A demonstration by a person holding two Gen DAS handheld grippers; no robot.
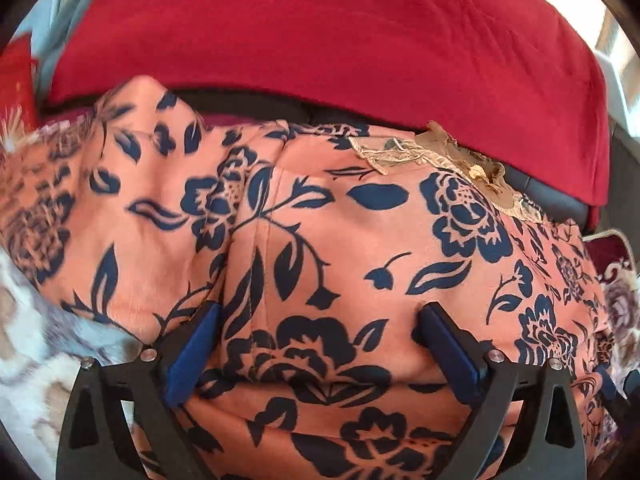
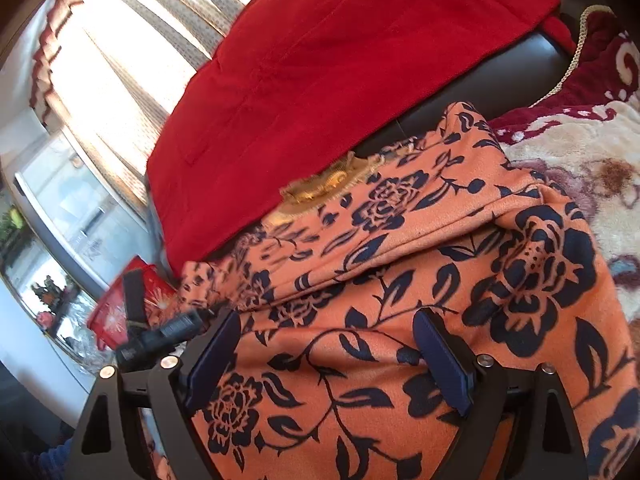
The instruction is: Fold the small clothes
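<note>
One soft orange floral garment (image 1: 320, 240) lies folded against plush red cloth (image 1: 320, 32)

We cannot see the near hem of the orange floral garment (image 1: 320, 216); it runs under the frame's lower edge in both wrist views. Left of the garment, the pale patterned blanket (image 1: 28, 360) smears into blur. Behind the garment, the red cloth (image 1: 320, 40) hides most of the dark couch (image 1: 552, 192) and is itself cut off above. Left of the garment in the right wrist view, the shelf clutter (image 2: 52, 292) is too small to identify.
</note>
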